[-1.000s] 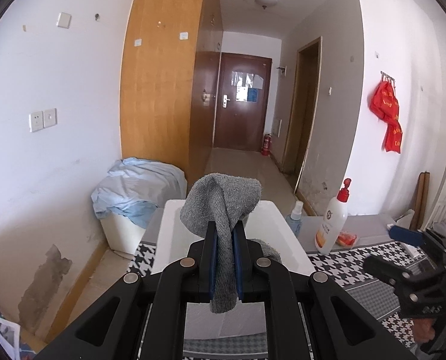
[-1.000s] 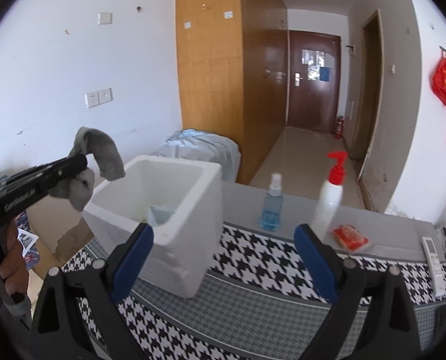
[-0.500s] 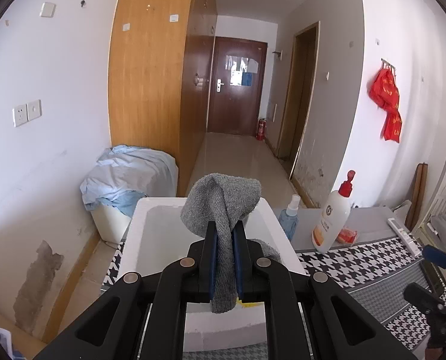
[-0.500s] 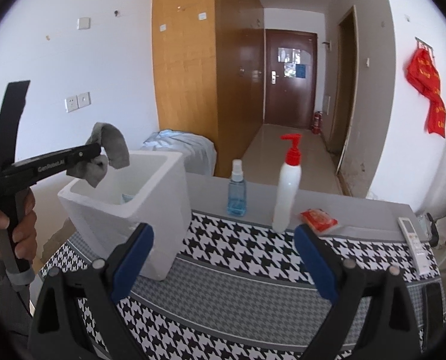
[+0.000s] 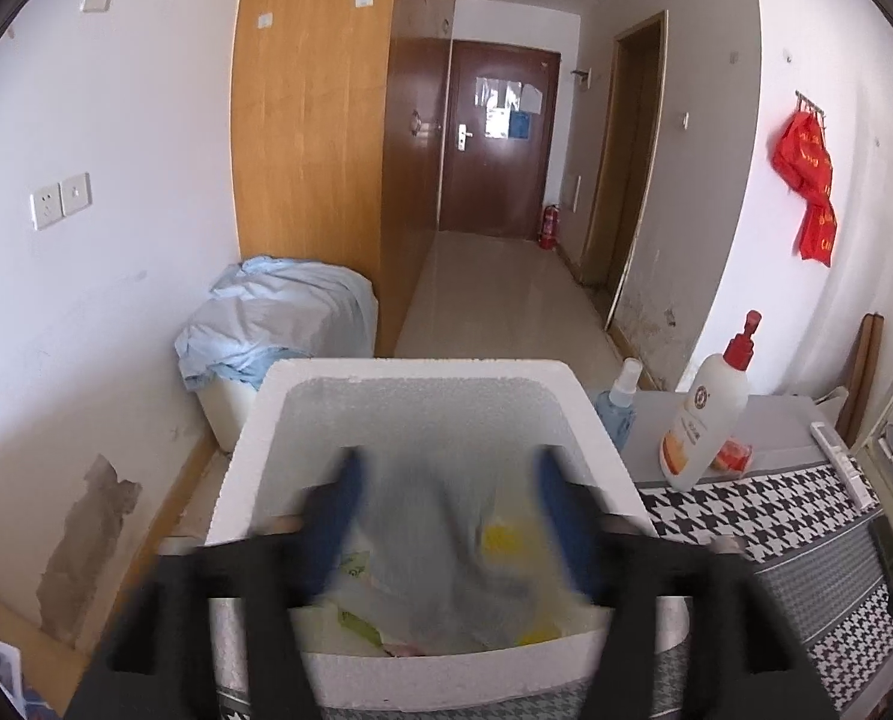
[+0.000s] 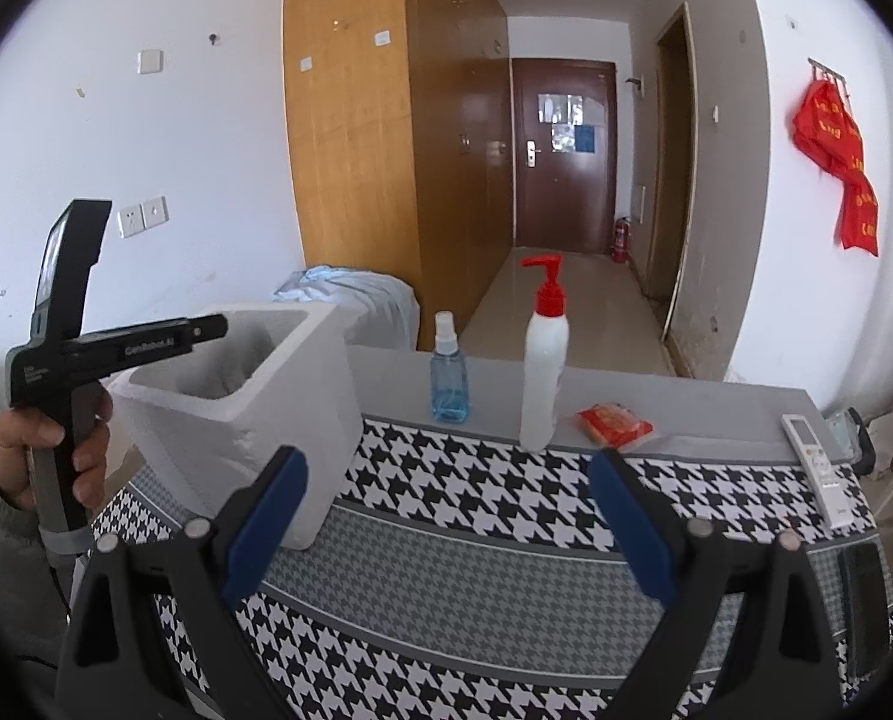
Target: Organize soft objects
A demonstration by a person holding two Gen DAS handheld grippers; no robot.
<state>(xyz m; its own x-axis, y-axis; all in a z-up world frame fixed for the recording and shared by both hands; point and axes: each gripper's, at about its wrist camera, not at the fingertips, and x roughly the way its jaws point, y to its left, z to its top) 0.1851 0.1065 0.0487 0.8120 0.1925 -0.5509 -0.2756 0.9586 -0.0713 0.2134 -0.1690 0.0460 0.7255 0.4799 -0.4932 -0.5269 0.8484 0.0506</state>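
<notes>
The left gripper is hanging over the white foam box, its jaws having just been opening wide so the grey sock is dropping between them into the box, while the right gripper is waiting open and empty above the table.

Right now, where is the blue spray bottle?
In the right wrist view the small blue spray bottle stands upright on the table's bare grey strip, between the white foam box and the red-capped white pump bottle.
</notes>
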